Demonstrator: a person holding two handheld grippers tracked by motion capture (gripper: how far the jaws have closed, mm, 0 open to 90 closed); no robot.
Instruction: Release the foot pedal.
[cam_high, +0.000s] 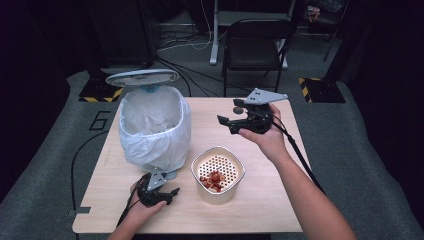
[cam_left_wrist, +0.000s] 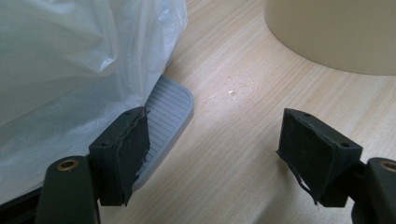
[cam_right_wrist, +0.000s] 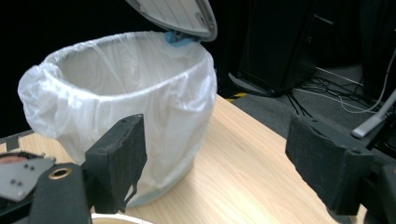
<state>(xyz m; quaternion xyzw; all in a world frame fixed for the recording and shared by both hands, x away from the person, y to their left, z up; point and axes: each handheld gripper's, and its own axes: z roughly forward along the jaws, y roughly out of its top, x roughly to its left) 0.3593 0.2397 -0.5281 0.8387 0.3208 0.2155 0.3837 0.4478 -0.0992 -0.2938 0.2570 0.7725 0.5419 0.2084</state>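
A pedal bin (cam_high: 152, 127) lined with a white plastic bag stands at the table's left, its grey lid (cam_high: 142, 77) tipped up. In front of it my left gripper (cam_high: 167, 192) is open and low over the table; its left jaw sits over the near end of the grey ribbed pedal (cam_left_wrist: 170, 109), beside the bag (cam_left_wrist: 70, 70). A cream perforated bowl (cam_high: 218, 172) holding red scraps (cam_high: 212, 181) stands at centre front. My right gripper (cam_high: 229, 114) is open and empty, held above the table behind the bowl and facing the bin (cam_right_wrist: 130, 107) and its raised lid (cam_right_wrist: 175, 14).
The wooden table (cam_high: 260, 210) has bare room on its right side and front edge. A few small drops or crumbs (cam_left_wrist: 238, 88) lie between the pedal and the bowl's wall (cam_left_wrist: 336, 32). A black chair (cam_high: 255, 40) and floor cables lie beyond the far edge.
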